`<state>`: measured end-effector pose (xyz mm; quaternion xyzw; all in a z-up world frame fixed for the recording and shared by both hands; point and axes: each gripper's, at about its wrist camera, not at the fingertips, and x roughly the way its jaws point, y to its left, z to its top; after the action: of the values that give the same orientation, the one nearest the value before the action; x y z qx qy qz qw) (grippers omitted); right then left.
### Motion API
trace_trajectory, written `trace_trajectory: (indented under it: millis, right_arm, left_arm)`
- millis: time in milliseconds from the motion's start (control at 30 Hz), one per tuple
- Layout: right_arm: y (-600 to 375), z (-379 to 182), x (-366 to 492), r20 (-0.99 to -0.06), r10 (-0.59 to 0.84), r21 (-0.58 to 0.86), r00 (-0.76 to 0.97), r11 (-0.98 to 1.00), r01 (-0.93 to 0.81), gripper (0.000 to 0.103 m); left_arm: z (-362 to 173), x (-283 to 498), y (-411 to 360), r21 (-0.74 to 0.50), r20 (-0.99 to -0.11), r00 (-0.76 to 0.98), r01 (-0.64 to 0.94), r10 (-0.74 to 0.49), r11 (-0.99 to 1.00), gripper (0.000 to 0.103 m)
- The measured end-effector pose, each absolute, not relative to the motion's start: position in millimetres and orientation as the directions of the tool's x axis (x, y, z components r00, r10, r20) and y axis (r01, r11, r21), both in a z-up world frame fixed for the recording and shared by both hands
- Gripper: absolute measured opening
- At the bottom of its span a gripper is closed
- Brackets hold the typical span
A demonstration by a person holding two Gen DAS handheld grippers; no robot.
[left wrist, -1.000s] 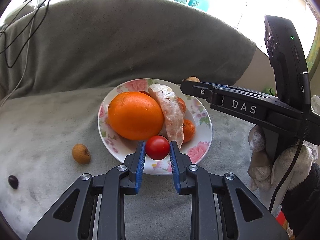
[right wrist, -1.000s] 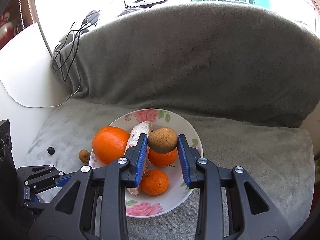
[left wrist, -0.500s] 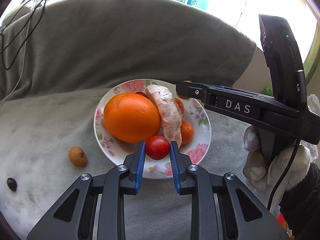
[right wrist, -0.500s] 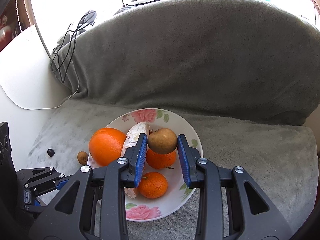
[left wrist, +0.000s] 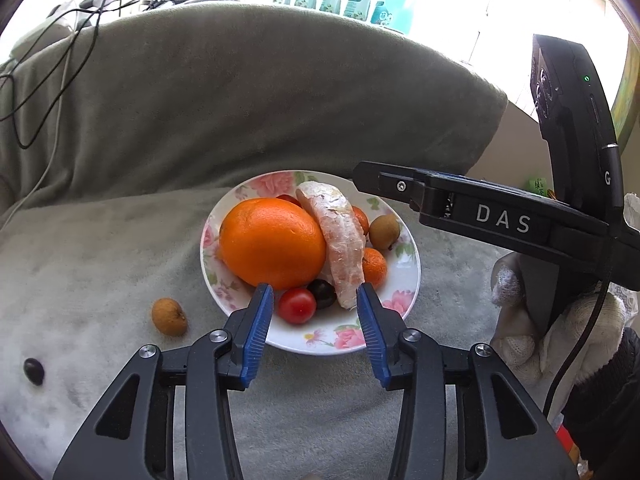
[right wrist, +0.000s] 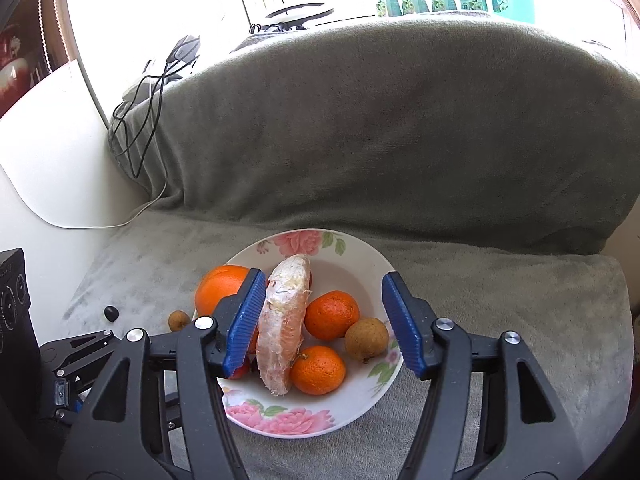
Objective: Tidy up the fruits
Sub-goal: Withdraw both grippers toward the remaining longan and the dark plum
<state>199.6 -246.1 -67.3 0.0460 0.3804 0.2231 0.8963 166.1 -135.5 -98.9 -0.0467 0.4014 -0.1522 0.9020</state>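
**Dropping fruit onto the flowered plate, both tools let go**

Looking down the left tool (left wrist: 316, 322), its blue pads have just been opening and now stand apart with nothing pinched. The cherry tomato (left wrist: 297, 305) sits between them on the near rim of the flowered plate (left wrist: 412, 280), free of both pads, right next to a dark grape (left wrist: 323, 293). Behind those the big orange (left wrist: 273, 247) fills the left half of the plate, with the peeled pomelo segment (left wrist: 338, 240) leaning along its right side.

The right tool (right wrist: 326, 318) has just been opening too, jaws about halfway wide, nothing held. In its own view the brown longan (right wrist: 366, 339) lies on the plate toward the right rim, just in front of the right pad and clear of it. Two mandarins (right wrist: 332, 314) sit beside it, one behind the other, touching the pomelo segment in the middle of the frame.

Still off the plate, in the lower left of the left-wrist view: another longan (left wrist: 169, 316) just beside the rim, and a small dark fruit (left wrist: 33, 371) further out near the frame edge. Both rest on the grey blanket (left wrist: 100, 248) covering the sofa.

A white-gloved hand (left wrist: 560, 320) grips the right tool's handle at the right edge of the left view.
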Motion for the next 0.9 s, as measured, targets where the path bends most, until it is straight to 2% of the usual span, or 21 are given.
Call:
trace_trajectory:
  millis: [367,433,900]
  right_arm:
    - [-224.3,-42.0,167.3,-0.627,0.474,0.249,0.618,0.874,-0.417,0.066]
    - [-217.1,-40.2,161.9,-0.626,0.481,0.243,0.614,0.869,-0.432,0.068]
    - [-156.1,-46.7,128.4,-0.651,0.542,0.196,0.531,0.796,-0.573,0.068]
  left_arm:
    - [-89.9,141.8,-87.8,-0.189,-0.697,0.671,0.17,-0.254,0.967,0.042]
    - [-88.3,138.2,-80.8,-0.187,-0.697,0.675,0.155,-0.242,0.97,0.051]
    - [-96.3,113.2,-3.1,-0.139,-0.723,0.684,-0.006,-0.097,0.99,0.051]
